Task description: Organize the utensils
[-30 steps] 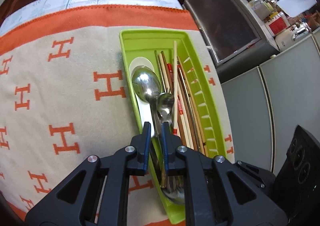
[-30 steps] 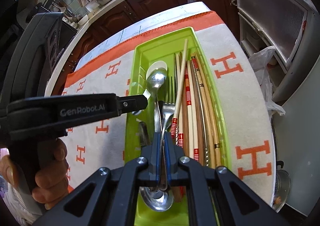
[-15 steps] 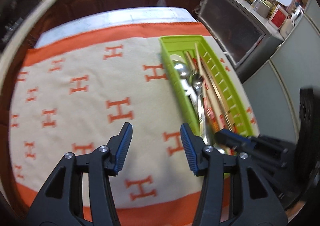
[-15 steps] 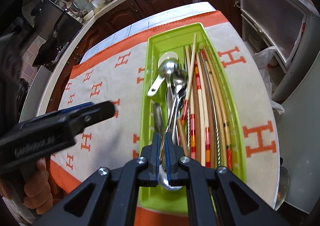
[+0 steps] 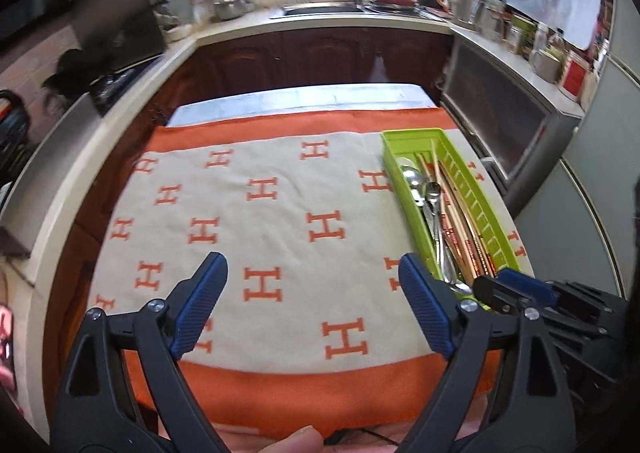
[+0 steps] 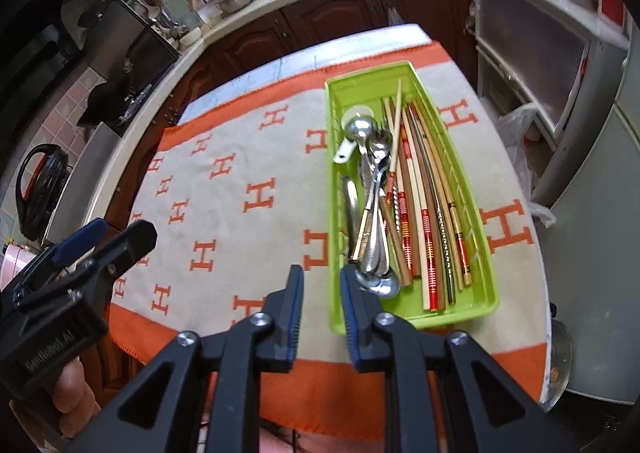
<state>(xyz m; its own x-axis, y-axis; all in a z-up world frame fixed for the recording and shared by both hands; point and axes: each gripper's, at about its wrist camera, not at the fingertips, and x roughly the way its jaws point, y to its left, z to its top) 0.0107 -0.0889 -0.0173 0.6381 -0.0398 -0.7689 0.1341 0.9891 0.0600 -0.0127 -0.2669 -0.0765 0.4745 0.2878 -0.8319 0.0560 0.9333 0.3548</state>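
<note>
A lime green utensil tray lies on the right of the cloth; it also shows in the left wrist view. In it lie metal spoons on the left and several chopsticks on the right. My left gripper is wide open and empty, held above the cloth to the left of the tray. My right gripper is open with a narrow gap and empty, held above the tray's near left corner. The right gripper also shows in the left wrist view.
The table wears a beige cloth with orange H marks and an orange border. Kitchen counters, a sink and dark cabinets ring the table. A metal cabinet and a white bag stand to the right.
Both grippers let go of the spoons and pulled back and up from the tray. The left gripper opened wide and moved left over the cloth. The right gripper opened slightly.
</note>
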